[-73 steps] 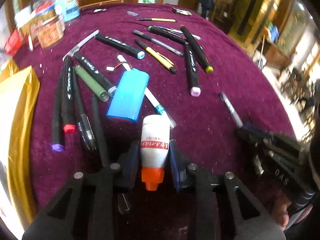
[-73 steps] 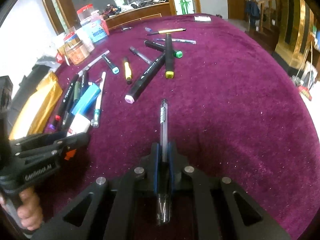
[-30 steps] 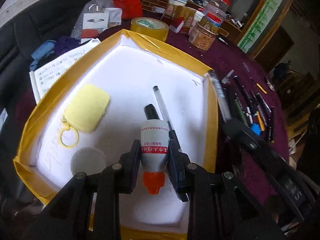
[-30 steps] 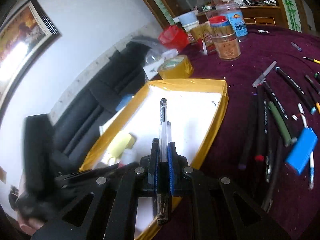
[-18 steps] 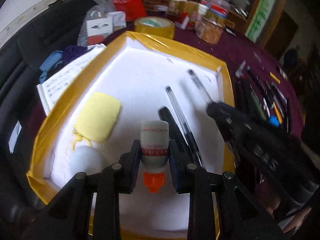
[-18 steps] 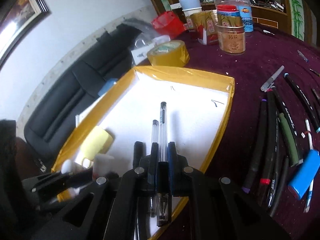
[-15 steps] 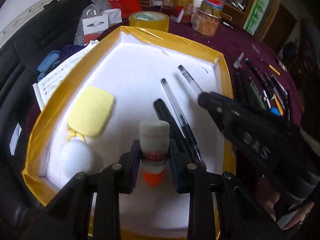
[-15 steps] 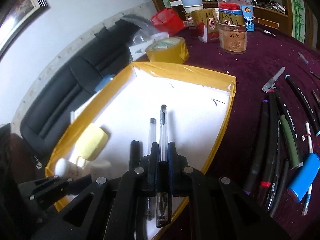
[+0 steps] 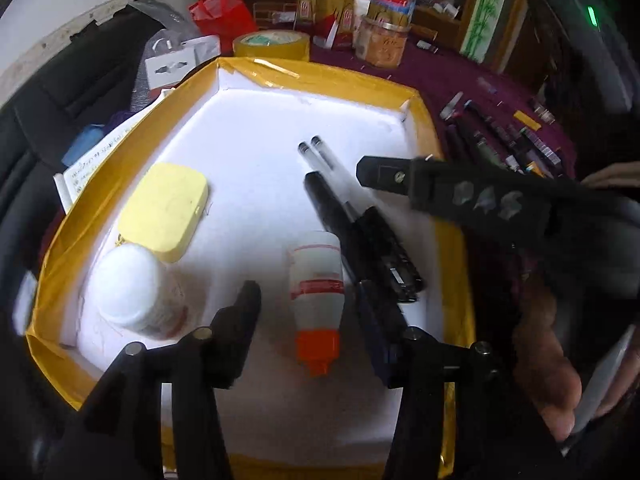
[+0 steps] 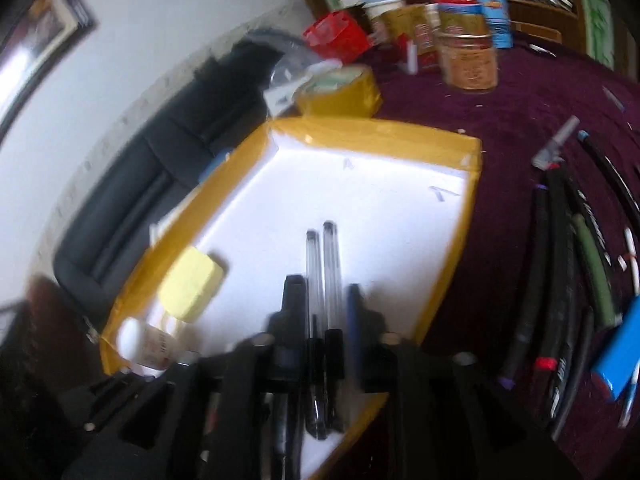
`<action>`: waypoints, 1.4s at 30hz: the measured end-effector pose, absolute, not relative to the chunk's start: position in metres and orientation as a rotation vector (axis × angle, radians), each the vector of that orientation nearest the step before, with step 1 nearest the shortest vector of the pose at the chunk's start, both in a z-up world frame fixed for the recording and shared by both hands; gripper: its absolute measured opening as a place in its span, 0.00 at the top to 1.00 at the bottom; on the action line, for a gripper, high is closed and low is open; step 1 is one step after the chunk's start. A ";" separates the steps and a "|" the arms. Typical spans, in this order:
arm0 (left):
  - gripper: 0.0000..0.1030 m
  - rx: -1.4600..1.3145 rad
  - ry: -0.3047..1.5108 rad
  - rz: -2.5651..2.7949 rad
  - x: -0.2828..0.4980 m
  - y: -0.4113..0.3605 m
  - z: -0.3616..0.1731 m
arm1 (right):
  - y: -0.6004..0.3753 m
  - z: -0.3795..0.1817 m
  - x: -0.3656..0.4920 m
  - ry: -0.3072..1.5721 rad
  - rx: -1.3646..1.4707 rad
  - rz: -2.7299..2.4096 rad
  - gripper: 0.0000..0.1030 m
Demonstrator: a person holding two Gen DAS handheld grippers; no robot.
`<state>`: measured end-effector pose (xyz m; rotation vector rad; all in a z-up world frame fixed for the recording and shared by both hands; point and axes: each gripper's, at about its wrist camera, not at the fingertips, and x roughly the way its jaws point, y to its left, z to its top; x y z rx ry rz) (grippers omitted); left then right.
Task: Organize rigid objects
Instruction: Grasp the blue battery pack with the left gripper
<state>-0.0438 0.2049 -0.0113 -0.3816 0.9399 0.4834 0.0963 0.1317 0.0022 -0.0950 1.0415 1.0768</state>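
Note:
A white tray with a yellow taped rim [image 9: 328, 76] [image 10: 376, 132] holds the sorted things. My left gripper [image 9: 308, 312] is open; a white glue bottle with an orange cap [image 9: 318, 288] lies in the tray between its jaws. My right gripper [image 10: 324, 304] is open above the tray; two clear pens [image 10: 326, 264] [image 9: 320, 156] lie side by side between its jaws, next to a black marker [image 9: 332, 212]. The right gripper also shows in the left wrist view [image 9: 460, 192]. A yellow case [image 9: 166, 210] and a white round bottle [image 9: 128, 288] lie in the tray's left part.
Several markers and pens [image 10: 560, 264] and a blue case [image 10: 620, 356] lie on the purple cloth right of the tray. A yellow tape roll [image 9: 272, 44], jars [image 10: 468, 56] and a red bag [image 9: 222, 14] stand behind it. A black sofa [image 10: 160, 160] lies to the left.
Both grippers have opened. The glue bottle now lies free in the tray, and the clear pen lies beside the other clear pen. The right wrist view is blurred by motion.

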 end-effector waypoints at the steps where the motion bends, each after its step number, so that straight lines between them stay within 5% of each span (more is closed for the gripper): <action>1: 0.54 -0.413 0.910 0.466 -0.051 0.207 -0.008 | 0.123 0.008 0.097 1.030 -0.064 1.081 0.70; 9: 0.51 -0.473 0.741 0.401 -0.075 0.189 0.024 | 0.018 0.032 0.078 0.942 0.110 1.119 0.69; 19: 0.45 -0.389 0.788 0.229 -0.035 0.117 0.027 | -0.102 0.018 0.088 0.966 0.198 0.906 0.69; 38: 0.45 -0.418 0.909 0.055 0.028 0.097 0.019 | -0.143 0.003 0.124 0.923 0.140 0.651 0.69; 42: 0.45 -0.429 0.945 0.040 0.064 0.100 0.011 | -0.160 -0.003 0.128 0.915 0.159 0.613 0.60</action>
